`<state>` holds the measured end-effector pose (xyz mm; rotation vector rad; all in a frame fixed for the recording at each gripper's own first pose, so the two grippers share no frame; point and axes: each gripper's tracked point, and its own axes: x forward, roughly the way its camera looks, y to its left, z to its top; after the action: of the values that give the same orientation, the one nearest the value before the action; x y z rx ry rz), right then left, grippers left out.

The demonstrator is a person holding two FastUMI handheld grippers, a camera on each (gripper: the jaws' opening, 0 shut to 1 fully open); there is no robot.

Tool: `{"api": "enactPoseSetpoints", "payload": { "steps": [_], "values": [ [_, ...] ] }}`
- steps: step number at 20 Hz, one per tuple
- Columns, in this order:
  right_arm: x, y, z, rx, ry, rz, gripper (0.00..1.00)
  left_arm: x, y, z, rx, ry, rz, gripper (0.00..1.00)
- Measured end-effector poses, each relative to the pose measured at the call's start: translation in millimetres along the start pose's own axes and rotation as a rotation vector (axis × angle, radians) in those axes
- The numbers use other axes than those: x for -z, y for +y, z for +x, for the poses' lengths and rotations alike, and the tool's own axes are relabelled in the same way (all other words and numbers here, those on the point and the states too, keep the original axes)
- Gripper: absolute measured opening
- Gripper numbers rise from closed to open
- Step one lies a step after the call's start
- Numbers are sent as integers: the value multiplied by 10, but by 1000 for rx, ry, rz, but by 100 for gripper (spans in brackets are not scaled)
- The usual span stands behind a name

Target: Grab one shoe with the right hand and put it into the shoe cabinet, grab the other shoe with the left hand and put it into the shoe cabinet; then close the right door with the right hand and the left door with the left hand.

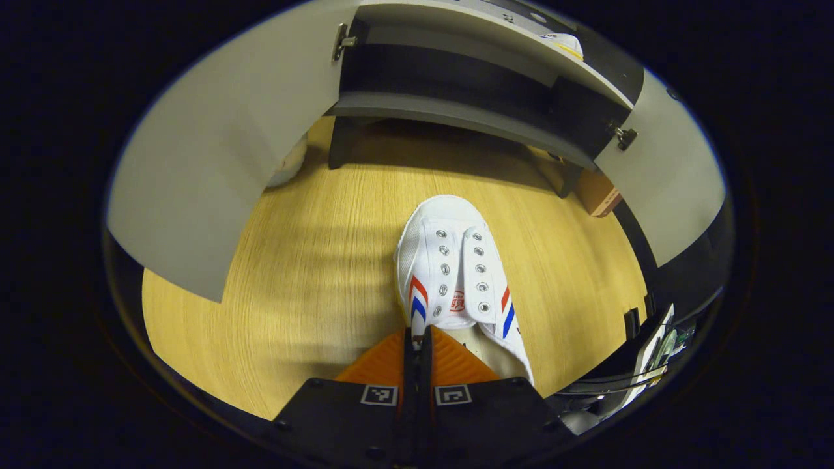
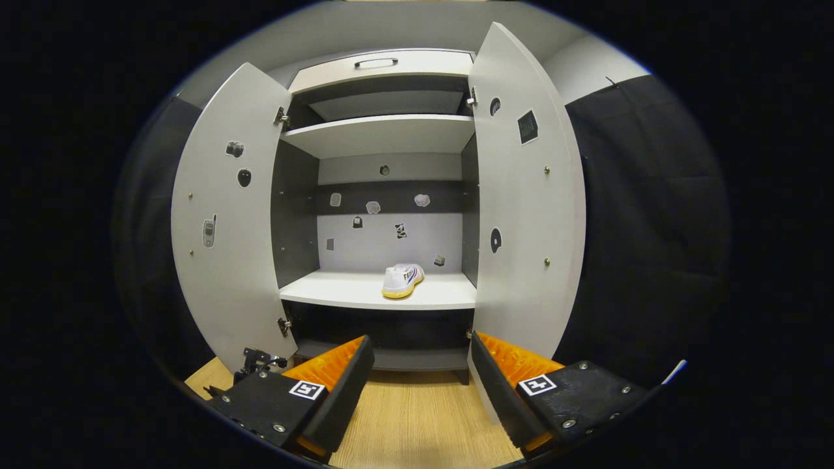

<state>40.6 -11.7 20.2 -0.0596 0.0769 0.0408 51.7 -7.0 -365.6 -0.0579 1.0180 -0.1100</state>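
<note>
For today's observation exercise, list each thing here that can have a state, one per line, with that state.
Left hand-held gripper: shut on the shoe's collar.
Shoe on the floor: upright, toe toward the cabinet, unlaced.
Right hand-held gripper: open, holding nothing.
Shoe on the shelf: upright on the lower shelf.
Left door: open.
Right door: open.
Drawer on top: closed.

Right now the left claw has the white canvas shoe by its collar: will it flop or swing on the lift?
The white canvas shoe looks soft-walled, so the collar pinched by the left claw will probably fold. Held at one side of its heel end, the toe will likely droop. It looks light for its size. Its mate sits flat on the shelf, so tipping seems unlikely.
</note>
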Motion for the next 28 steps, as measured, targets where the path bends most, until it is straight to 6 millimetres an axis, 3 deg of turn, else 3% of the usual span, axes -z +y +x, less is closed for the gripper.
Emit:
{"api": "enactPoseSetpoints", "payload": {
  "steps": [8,13,21,28],
  "values": [
    [-37,-84,7,3,-24,13,93,-309,86,-202,122,-139,51,6],
    [-20,-153,-26,4,-29,13,92,-501,128,-321,108,-270,85,6],
    [-46,-260,48,-7,-29,29,93,-509,127,-306,76,-411,88,6],
    [-86,-217,175,-28,-31,36,93,-491,132,-319,-2,-442,87,6]
  ]
}}
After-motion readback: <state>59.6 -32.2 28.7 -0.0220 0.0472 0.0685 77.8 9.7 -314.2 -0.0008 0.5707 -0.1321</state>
